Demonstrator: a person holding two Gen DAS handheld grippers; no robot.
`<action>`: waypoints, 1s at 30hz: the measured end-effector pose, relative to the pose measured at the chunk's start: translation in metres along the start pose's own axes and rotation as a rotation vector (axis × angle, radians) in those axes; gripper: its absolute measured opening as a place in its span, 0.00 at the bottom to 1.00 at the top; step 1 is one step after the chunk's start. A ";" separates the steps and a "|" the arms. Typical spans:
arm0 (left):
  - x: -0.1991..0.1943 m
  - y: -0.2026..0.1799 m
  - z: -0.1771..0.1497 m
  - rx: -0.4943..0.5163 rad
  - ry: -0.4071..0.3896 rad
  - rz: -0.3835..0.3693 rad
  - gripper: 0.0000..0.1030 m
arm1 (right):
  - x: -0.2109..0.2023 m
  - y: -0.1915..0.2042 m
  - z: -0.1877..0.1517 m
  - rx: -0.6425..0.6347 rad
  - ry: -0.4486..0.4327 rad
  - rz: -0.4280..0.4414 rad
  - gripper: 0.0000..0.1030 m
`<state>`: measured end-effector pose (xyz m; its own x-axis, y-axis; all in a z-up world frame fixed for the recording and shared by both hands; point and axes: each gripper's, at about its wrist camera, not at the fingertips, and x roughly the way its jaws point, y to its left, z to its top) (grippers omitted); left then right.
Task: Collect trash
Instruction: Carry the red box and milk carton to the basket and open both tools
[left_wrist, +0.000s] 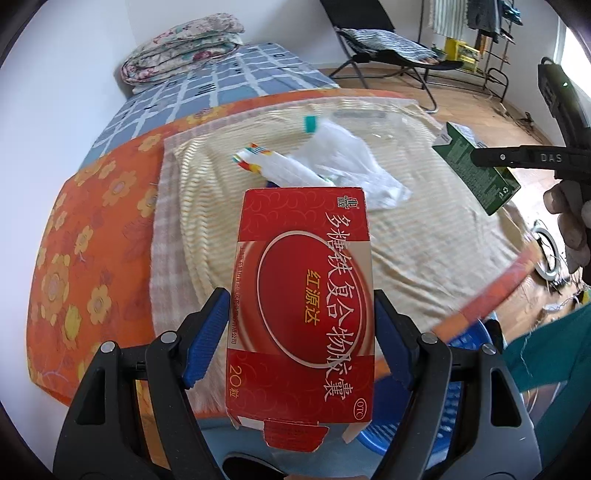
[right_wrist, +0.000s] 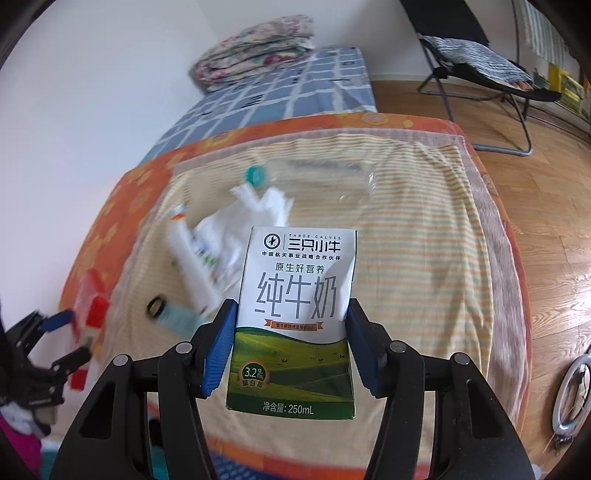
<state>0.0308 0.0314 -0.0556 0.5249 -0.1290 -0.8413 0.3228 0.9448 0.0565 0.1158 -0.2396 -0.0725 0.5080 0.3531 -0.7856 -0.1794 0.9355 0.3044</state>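
Note:
My left gripper (left_wrist: 299, 295) is shut on a red medicine box (left_wrist: 295, 229), which stands upright above the striped towel (left_wrist: 424, 240) on the bed. My right gripper (right_wrist: 291, 306) is shut on a white and green milk carton (right_wrist: 299, 266), also held off the bed. In the left wrist view the carton (left_wrist: 480, 177) shows at the right edge. A crumpled white plastic bag (left_wrist: 343, 162), a clear bottle with a teal cap (left_wrist: 310, 123) and a white pack with coloured stripes (left_wrist: 255, 158) lie on the towel. A small teal bottle (right_wrist: 166, 310) lies blurred near the left gripper (right_wrist: 62, 332).
A blue plastic basket (left_wrist: 458, 369) sits below the bed's near edge. A folded floral quilt (left_wrist: 184, 48) lies at the far end of the bed. A black folding chair (right_wrist: 480, 59) and a ring light (right_wrist: 569, 398) stand on the wooden floor to the right.

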 end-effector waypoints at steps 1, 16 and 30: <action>-0.003 -0.006 -0.005 0.004 0.003 -0.005 0.76 | -0.007 0.004 -0.007 -0.009 -0.002 0.011 0.56; -0.005 -0.082 -0.079 0.068 0.090 -0.076 0.76 | -0.052 0.053 -0.121 -0.180 0.052 0.121 0.56; 0.030 -0.122 -0.127 0.114 0.256 -0.160 0.76 | -0.037 0.063 -0.183 -0.280 0.176 0.107 0.56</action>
<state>-0.0932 -0.0489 -0.1558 0.2498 -0.1800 -0.9514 0.4795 0.8766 -0.0399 -0.0685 -0.1912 -0.1223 0.3249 0.4239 -0.8454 -0.4603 0.8518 0.2502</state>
